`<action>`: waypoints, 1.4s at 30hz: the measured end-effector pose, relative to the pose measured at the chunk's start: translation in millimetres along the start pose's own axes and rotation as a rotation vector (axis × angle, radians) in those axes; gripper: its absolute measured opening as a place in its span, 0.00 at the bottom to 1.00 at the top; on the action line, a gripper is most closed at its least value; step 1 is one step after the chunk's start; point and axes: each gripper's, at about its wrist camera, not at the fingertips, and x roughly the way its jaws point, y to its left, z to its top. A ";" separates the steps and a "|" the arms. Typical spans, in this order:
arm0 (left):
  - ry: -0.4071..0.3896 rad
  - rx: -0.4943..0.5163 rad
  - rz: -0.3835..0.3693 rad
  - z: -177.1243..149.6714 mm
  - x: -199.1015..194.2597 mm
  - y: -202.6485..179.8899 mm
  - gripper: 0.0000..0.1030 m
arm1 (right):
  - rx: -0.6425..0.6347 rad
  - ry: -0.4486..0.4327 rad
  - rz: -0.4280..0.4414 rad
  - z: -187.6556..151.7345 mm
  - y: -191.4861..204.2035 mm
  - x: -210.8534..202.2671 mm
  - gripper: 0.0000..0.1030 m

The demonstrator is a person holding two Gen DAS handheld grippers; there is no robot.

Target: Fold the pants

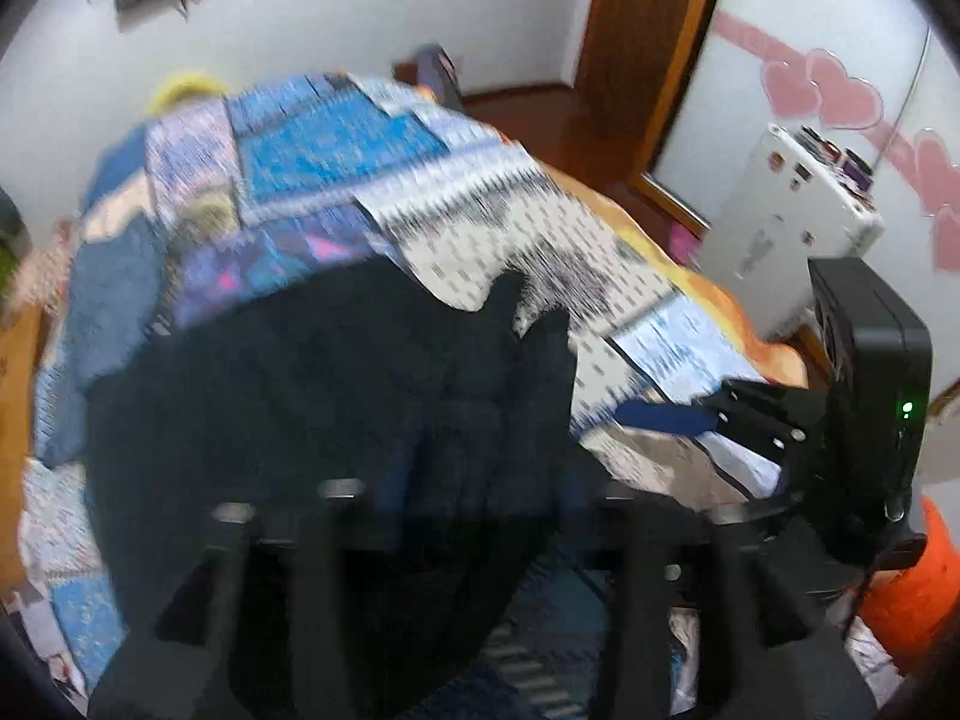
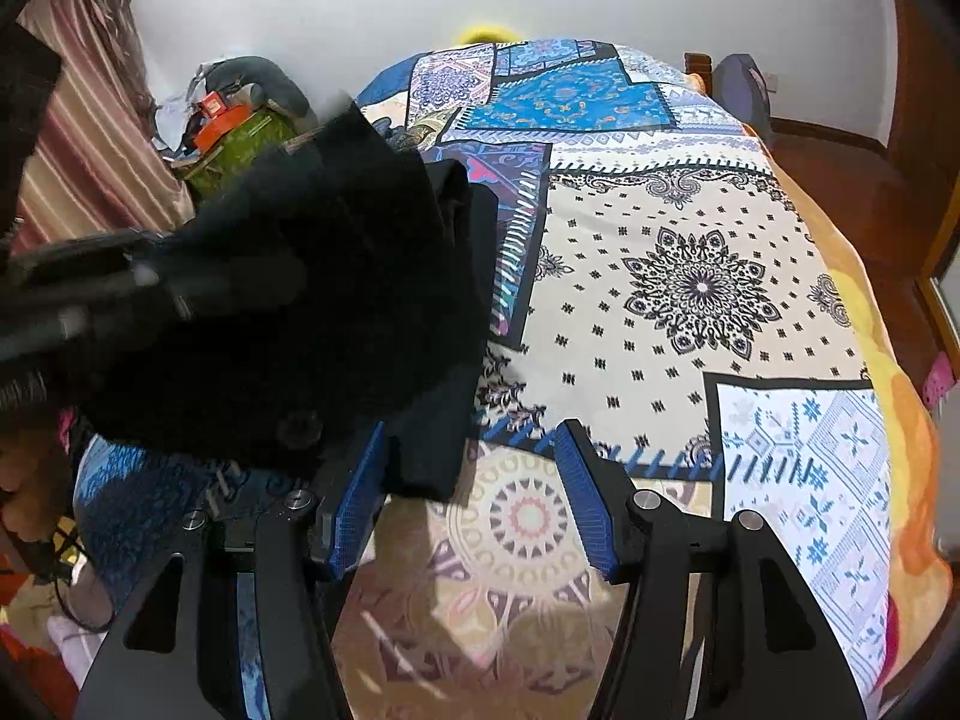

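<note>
In the left wrist view, heavily blurred, the pants (image 1: 312,420) are hanging as a dark mass that is filling the near middle of the picture and covering the far ends of the left gripper (image 1: 474,516). The cloth is running down between its fingers, so they are probably pinching it, but with the blur I cannot tell whether they are pressed together or spread. Behind, the patchwork bedspread (image 1: 336,144) is stretching to the far wall. At the right, the right gripper (image 1: 690,417) is reaching in over the bed, one blue pad showing.

In the right wrist view, the right gripper (image 2: 471,495) is hovering above the bedspread (image 2: 690,276) with its fingers (image 2: 585,501) spread wide and nothing between them. The pants (image 2: 288,312) are bunched and lifted at the left, one lower edge drooping just beside the left blue pad. The left gripper (image 2: 228,291) is coming in from the left edge as a blurred dark bar against the cloth, seemingly carrying it.

The pants look soft, limp and fairly thick, with a button (image 2: 298,427) near the lower edge, so that end is likely the waistband. They will sag and fold over themselves wherever unsupported, and will not slip easily from ribbed pads. A good hold for the free gripper would be the drooping edge near its left pad, pinched through both layers at the hem or waistband, so the cloth can be stretched flat.
</note>
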 end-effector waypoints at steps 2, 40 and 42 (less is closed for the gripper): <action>-0.003 -0.019 -0.025 -1.8 -2.4 -0.9 0.66 | -0.001 0.007 -0.003 -3.7 1.2 -1.6 0.52; 0.121 -0.230 0.330 -63.9 -22.8 233.4 0.70 | -0.034 -0.060 -0.109 49.3 -8.0 6.0 0.56; 0.107 -0.251 0.312 -81.5 -36.3 222.0 0.70 | -0.026 -0.078 -0.112 49.9 -9.7 -2.9 0.56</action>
